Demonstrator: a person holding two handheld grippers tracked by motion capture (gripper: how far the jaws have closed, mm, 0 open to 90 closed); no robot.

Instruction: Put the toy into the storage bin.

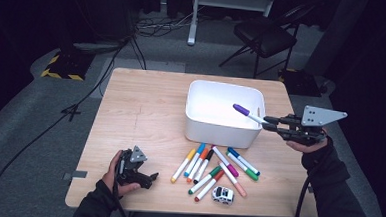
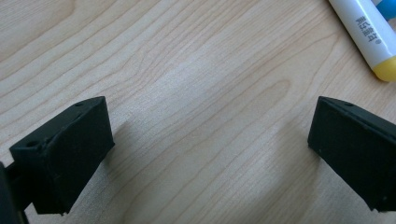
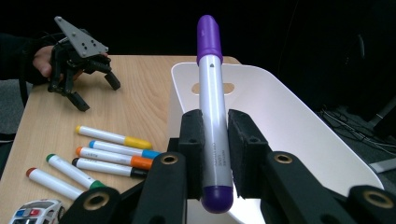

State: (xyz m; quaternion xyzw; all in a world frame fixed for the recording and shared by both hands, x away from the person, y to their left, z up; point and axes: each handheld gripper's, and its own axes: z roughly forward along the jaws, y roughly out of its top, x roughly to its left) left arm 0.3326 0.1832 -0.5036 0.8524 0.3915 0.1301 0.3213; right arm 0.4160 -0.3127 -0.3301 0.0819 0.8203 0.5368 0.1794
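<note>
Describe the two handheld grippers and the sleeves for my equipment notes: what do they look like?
Both the left gripper and the right gripper are black, each topped by a grey three-cornered plate with small holes. The right gripper's arms carry brass-ringed pivots. Dark cables trail from each. Sleeves are dark.

The right gripper (image 3: 215,154) clamps a purple marker (image 3: 212,112) upright at centre. A white bin (image 3: 289,121) lies at three o'clock, loose markers (image 3: 112,151) at eight o'clock, the left gripper (image 3: 81,60) at ten o'clock.
</note>
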